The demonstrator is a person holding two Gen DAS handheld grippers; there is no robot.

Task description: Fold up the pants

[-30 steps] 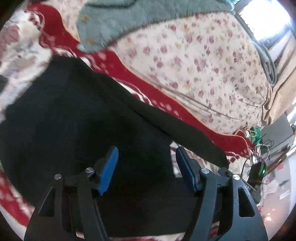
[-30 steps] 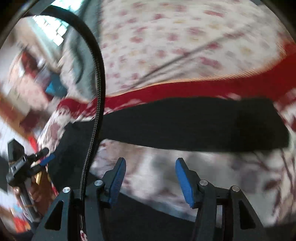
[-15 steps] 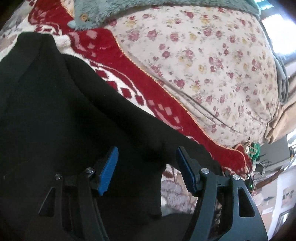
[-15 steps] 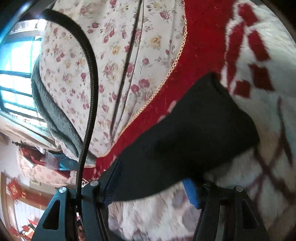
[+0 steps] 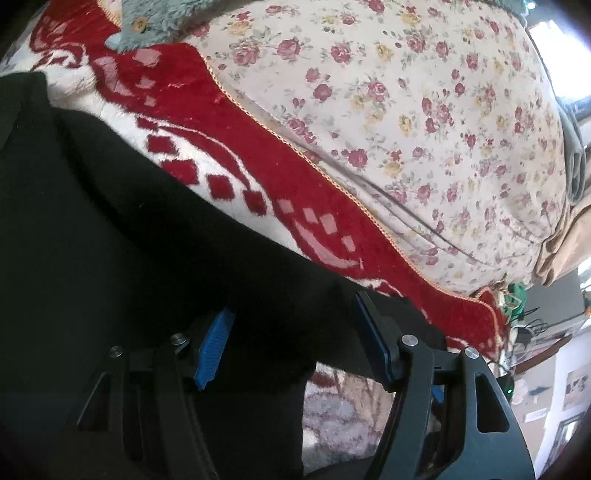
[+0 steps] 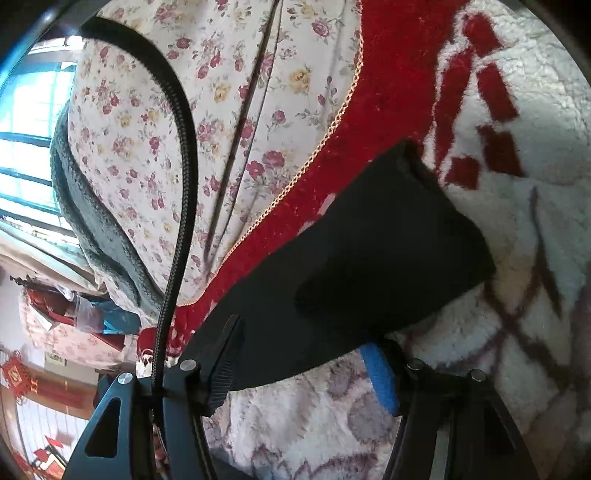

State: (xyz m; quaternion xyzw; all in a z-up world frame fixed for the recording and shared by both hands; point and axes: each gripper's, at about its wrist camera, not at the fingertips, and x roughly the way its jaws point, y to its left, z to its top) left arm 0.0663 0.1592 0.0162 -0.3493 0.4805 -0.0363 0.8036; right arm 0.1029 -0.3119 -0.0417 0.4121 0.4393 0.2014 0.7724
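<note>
Black pants [image 5: 110, 258] lie spread on a red and white fleece blanket [image 5: 258, 177]. In the left wrist view my left gripper [image 5: 291, 332] is open, its blue-padded fingers down on the black cloth of one leg, cloth between them. In the right wrist view the hem end of a black pant leg [image 6: 388, 251] lies across the blanket. My right gripper [image 6: 303, 354] is open with the leg's cloth lying between and over its fingers; the tips are partly hidden by the cloth.
A floral quilt [image 5: 424, 122] lies beyond the blanket, with a grey-green fleece [image 5: 155, 18] at the top. A black cable [image 6: 177, 155] arcs through the right wrist view. Room clutter shows at the frame edges.
Both grippers have moved forward and down onto the pants. The left now straddles the leg cloth; the right has closed in on the leg's hem end. Both stay open.
</note>
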